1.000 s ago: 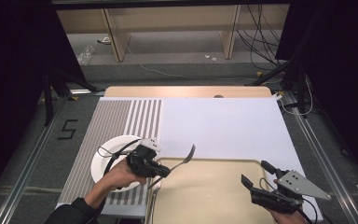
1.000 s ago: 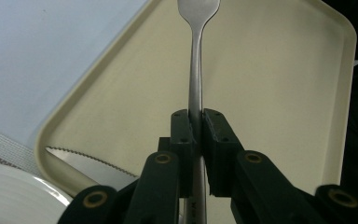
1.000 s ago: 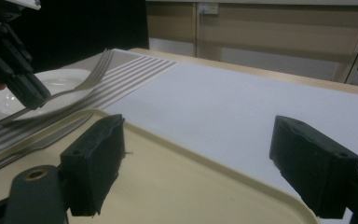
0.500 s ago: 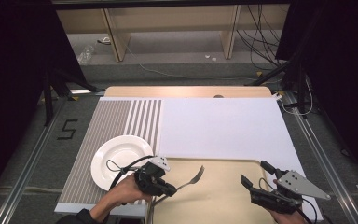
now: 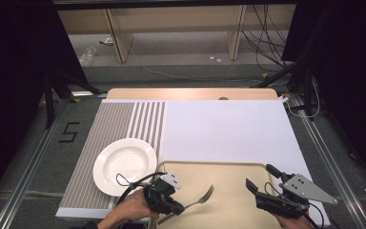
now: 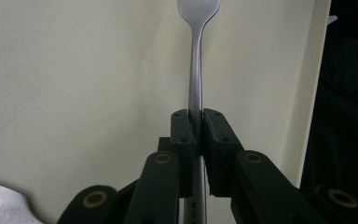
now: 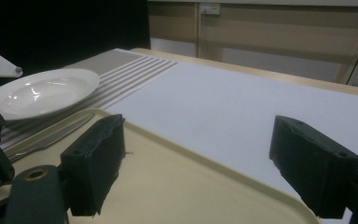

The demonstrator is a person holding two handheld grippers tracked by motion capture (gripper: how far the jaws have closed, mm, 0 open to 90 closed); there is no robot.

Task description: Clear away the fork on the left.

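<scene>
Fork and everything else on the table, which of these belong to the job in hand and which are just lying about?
In the job:
- fork, clamped in the left gripper
- beige tray, which the fork hangs over
- white plate, just left of the tray

Lying about:
- striped placemat
- white mat
- right gripper, open and empty

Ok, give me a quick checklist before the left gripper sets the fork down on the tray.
1. Fork clamped in left gripper: ok, jaws shut on its handle.
2. Fork over the tray: ok, tines point out over its bare surface.
3. Landing spot on tray free: ok, nothing lies under the fork.
4. Plate out of the way: ok, it sits left of the tray on the striped mat.
5. Right gripper clear: ok, jaws open, empty, at the tray's right side.
6. Fork touching the tray yet: cannot tell.
</scene>
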